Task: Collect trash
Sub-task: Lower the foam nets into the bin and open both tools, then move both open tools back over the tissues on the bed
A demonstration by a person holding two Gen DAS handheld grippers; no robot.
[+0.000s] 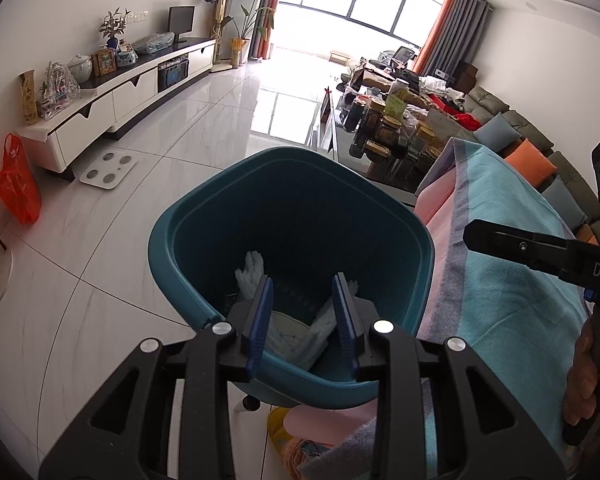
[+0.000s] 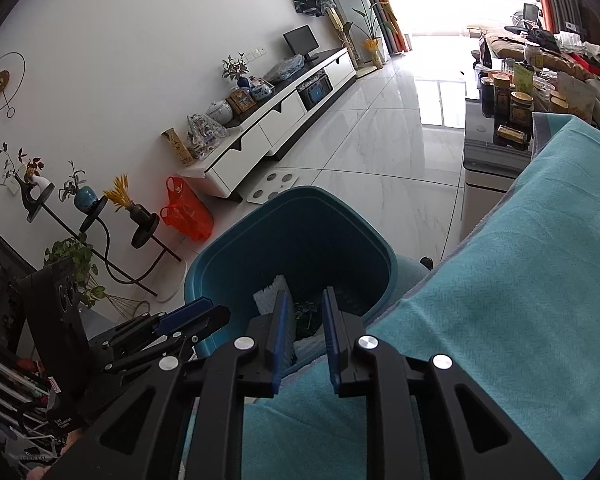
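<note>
where the teal trash bin (image 1: 300,208) stands on the white tiled floor (image 1: 148,184), pressed against the edge of a towel-covered surface, white crumpled tissues (image 1: 252,276) lie at its bottom, with a darker scrap beside them that only the right wrist view shows. both grippers tilt steeply down over the bin's open mouth. the left gripper (image 1: 303,286) hangs above the near rim, its two blue pads (image 1: 260,320) parted with nothing between them; the tissues show through the gap far below. the right gripper (image 2: 305,302) reaches in from over the turquoise towel (image 2: 500,280), its pads a narrow slot apart and likewise pinching nothing. a hand (image 1: 588,376) grips the right tool's handle at the edge of the left view. around the bin, an orange plastic bag (image 1: 16,184) sits on the floor by a long white tv cabinet (image 1: 132,96), a white bathroom scale (image 1: 108,166) lies near it, and a low table crowded with jars (image 1: 388,128) stands beyond the towel. one bin, two grippers, one bag, one scale.
</note>
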